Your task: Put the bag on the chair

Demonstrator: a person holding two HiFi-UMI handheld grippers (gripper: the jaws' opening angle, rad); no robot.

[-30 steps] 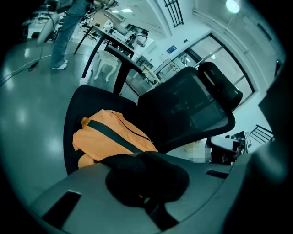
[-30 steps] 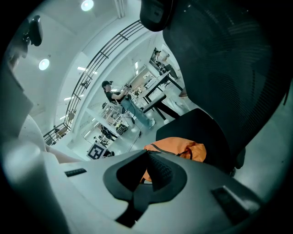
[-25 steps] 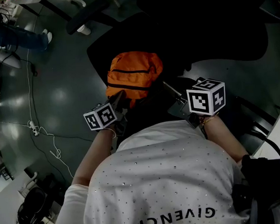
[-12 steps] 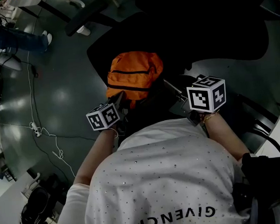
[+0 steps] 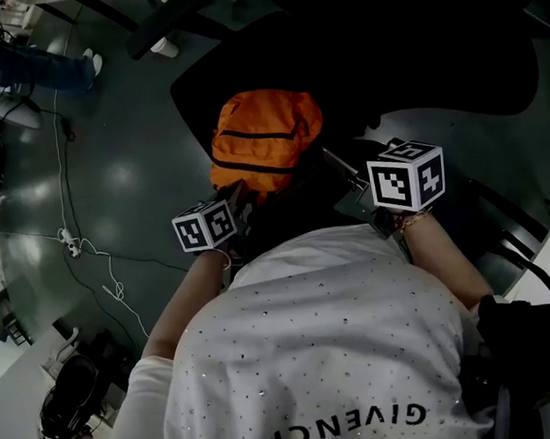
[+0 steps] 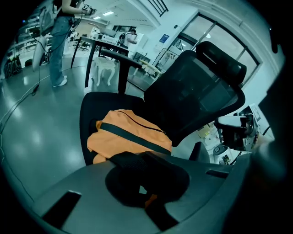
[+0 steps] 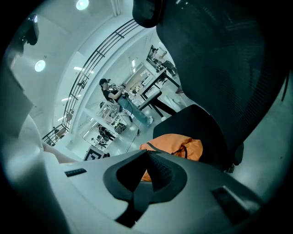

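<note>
An orange backpack (image 5: 265,139) with black straps lies on the seat of a black office chair (image 5: 189,98). My left gripper (image 5: 237,194) sits at the bag's near edge, shut on a black strap (image 6: 130,161) that runs from the backpack (image 6: 128,135) into its jaws. The chair's mesh backrest (image 6: 197,91) rises behind the bag. My right gripper (image 5: 335,166) hovers just right of the bag, shut with nothing visible between its pads. In the right gripper view the backpack (image 7: 176,148) shows past the closed jaws (image 7: 147,153).
A person in jeans (image 5: 20,67) stands far left. White cables (image 5: 80,246) trail across the grey floor. A dark bag (image 5: 67,407) sits on the floor at lower left and black gear (image 5: 533,346) at lower right. Desks (image 6: 107,45) stand behind the chair.
Both grippers have barely shifted, and the bag stays on the seat. The left gripper keeps its hold on the strap.
</note>
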